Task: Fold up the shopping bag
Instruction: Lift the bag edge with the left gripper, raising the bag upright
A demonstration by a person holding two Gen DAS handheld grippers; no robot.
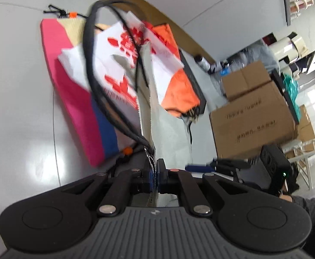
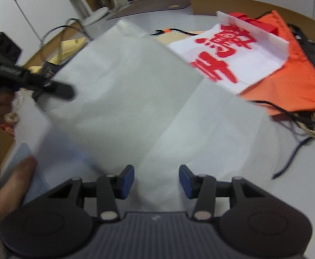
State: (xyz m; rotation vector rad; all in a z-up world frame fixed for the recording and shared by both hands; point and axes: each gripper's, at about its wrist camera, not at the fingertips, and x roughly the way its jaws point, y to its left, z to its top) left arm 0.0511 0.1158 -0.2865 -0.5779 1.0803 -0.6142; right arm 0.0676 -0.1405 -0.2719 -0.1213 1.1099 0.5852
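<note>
Pinching one edge of the pale grey non-woven shopping bag [image 2: 135,99], the left gripper [image 1: 156,173] lifts it; the right gripper [image 2: 156,180], jaws parted and empty, hovers at its near edge.

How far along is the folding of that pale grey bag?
Early to midway. The grey shopping bag shows one centre crease. The left gripper is pinching the bag's edge, lifted off the table. The right gripper hovers open over it. Remaining folds are left.
</note>
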